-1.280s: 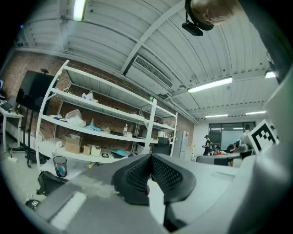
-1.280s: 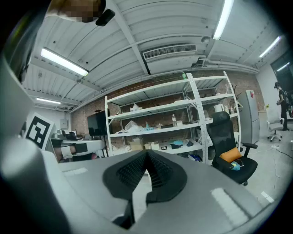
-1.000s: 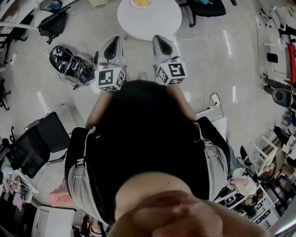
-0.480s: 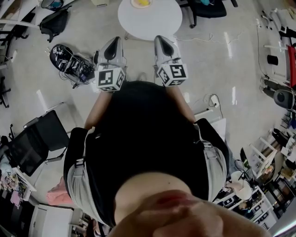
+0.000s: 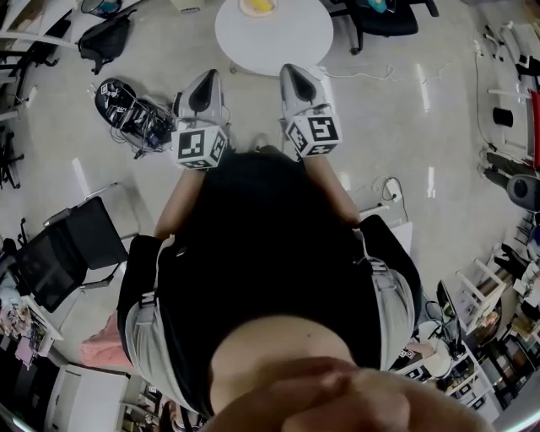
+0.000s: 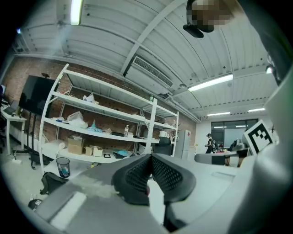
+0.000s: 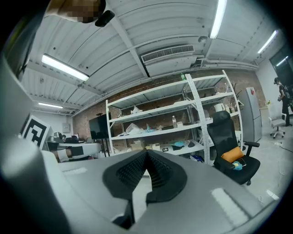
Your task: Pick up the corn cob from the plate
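A yellow corn cob [image 5: 257,5] lies on a plate [image 5: 245,10] at the far edge of a round white table [image 5: 274,38], at the top of the head view. Both grippers are held level in front of the person's body, short of the table. My left gripper [image 5: 202,82] is shut and empty, and its dark ribbed pads [image 6: 137,171] meet at the tip. My right gripper [image 5: 295,78] is also shut with nothing in it, pads [image 7: 160,171] together. Neither gripper view shows the table or the corn.
A dark bag with cables [image 5: 128,114] lies on the floor left of the grippers. Black office chairs stand at the left [image 5: 72,253] and beyond the table [image 5: 380,15]. White shelving [image 6: 96,121] fills the far wall, with a black chair holding an orange cushion [image 7: 233,153] beside it.
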`<act>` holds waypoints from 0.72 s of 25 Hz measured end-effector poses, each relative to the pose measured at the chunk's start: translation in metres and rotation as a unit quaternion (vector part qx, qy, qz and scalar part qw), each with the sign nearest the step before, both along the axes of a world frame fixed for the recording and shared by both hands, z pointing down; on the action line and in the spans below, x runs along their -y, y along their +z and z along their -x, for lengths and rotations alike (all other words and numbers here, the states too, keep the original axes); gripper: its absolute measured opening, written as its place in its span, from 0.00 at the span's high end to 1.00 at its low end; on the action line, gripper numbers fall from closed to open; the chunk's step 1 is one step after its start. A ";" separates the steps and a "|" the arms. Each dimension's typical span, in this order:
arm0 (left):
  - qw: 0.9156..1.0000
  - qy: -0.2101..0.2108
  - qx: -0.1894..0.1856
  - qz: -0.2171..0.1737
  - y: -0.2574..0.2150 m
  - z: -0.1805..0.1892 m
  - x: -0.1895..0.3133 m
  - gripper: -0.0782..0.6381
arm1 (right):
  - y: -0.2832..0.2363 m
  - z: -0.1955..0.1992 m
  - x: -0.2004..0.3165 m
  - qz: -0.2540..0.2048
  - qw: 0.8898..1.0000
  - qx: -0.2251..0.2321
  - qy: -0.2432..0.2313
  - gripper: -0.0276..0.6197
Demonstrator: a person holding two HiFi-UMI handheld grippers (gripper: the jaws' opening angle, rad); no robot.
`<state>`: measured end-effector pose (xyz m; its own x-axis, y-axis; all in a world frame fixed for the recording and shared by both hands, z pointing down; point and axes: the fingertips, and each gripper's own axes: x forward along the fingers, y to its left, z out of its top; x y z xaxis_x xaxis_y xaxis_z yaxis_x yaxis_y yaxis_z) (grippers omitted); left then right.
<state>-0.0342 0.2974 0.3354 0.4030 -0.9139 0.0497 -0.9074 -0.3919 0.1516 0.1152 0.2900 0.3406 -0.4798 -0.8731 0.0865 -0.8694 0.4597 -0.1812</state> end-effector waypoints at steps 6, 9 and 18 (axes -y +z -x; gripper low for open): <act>1.000 -0.010 0.007 0.002 0.002 -0.014 -0.001 0.88 | 0.004 -0.013 0.009 0.003 1.000 0.007 -0.012 0.95; 1.000 -0.019 0.006 0.000 0.003 -0.017 0.004 0.88 | 0.004 -0.018 0.016 -0.001 1.000 0.008 -0.017 0.94; 1.000 -0.007 0.004 -0.005 0.004 -0.026 0.049 0.88 | 0.005 -0.017 0.053 -0.002 1.000 0.008 -0.013 0.94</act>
<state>-0.0080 0.2489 0.3393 0.3889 -0.9202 0.0437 -0.9144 -0.3798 0.1399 0.1321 0.2368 0.3458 -0.5036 -0.8607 0.0745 -0.8542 0.4831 -0.1923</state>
